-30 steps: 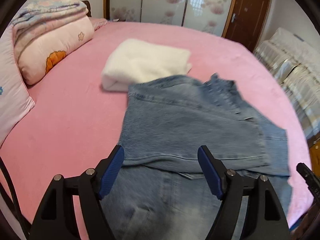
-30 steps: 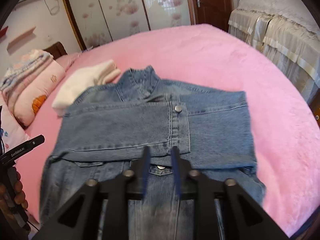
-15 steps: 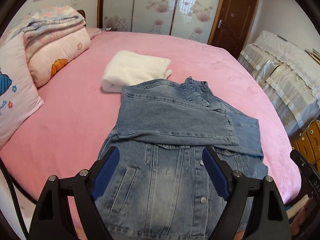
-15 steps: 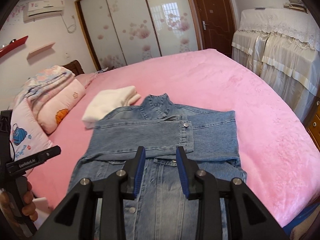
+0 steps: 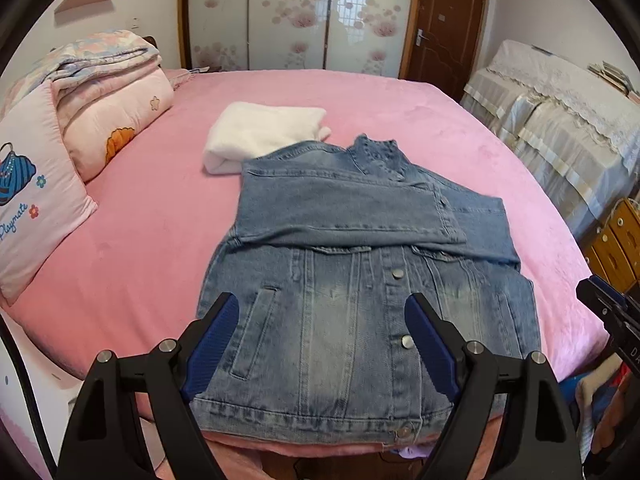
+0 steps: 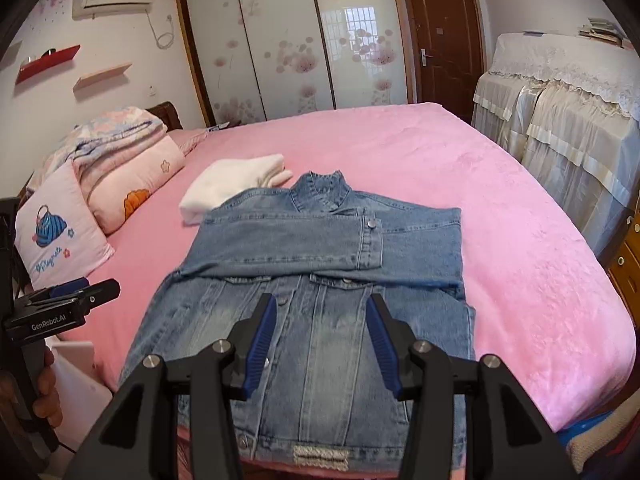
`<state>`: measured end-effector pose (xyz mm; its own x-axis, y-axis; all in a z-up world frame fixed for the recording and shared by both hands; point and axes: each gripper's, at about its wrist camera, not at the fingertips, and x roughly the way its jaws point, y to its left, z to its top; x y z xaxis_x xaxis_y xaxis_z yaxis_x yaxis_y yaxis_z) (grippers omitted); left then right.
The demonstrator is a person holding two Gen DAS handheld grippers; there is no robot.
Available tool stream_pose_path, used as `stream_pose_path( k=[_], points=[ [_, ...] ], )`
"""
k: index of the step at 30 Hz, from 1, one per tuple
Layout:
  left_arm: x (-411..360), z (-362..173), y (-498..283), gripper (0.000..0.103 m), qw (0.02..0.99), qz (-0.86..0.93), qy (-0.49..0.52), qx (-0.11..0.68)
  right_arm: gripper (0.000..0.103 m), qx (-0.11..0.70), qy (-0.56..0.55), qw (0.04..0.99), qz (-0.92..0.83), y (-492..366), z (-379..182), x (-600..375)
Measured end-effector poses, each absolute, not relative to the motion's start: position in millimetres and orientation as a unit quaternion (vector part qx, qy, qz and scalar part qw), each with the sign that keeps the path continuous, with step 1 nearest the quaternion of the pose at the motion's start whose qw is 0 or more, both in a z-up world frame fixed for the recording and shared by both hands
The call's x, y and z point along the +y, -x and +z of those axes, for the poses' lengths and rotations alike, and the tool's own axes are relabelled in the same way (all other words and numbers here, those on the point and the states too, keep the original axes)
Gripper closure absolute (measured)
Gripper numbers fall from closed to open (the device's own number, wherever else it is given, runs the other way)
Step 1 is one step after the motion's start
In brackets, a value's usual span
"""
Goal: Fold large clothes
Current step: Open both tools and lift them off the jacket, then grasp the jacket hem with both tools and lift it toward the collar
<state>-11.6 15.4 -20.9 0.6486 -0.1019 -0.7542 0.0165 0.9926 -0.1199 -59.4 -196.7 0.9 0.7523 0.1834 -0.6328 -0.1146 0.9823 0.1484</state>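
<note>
Denim jacket (image 5: 360,300) flat on bed (image 5: 160,208), sleeves crossed, below both grippers. Left gripper (image 5: 326,344) fingers wide apart, empty; right gripper (image 6: 322,340) fingers opening, empty. White folded garment (image 5: 264,134) touching far shoulder.

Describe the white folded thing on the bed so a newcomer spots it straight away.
Start at the pink bed. Past the denim jacket, by its collar on the pillow side, lies a folded white garment, its near edge tucked under the jacket's shoulder. It is the only plain white, fluffy item; the pillows are patterned pink.

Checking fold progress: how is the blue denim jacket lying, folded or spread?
Partly folded: the blue denim jacket has both sleeves crossed over its chest, while its lower body lies flat.
</note>
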Motion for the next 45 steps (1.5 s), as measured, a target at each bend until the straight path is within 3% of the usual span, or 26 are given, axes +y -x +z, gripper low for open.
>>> stream_pose_path(
  k=[3,7,15,24,45],
  points=[
    [13,-24,15,0.019,0.904,-0.039,0.04,0.424,0.056,0.347,-0.048,0.933,0.081,67,-1,-198],
    [16,-42,19,0.019,0.895,-0.04,0.022,0.443,0.048,0.371,-0.032,0.925,0.081,74,-16,-200],
    [65,-123,16,0.019,0.85,-0.025,0.012,0.525,0.047,0.455,-0.027,0.889,0.056,75,-81,-231],
    [141,-208,10,0.019,0.791,-0.001,0.086,0.605,0.047,0.528,-0.089,0.843,0.046,69,-154,-295],
    [180,-231,-5,0.019,0.779,-0.048,0.125,0.613,0.047,0.582,-0.19,0.787,0.076,67,-212,-337]
  ],
)
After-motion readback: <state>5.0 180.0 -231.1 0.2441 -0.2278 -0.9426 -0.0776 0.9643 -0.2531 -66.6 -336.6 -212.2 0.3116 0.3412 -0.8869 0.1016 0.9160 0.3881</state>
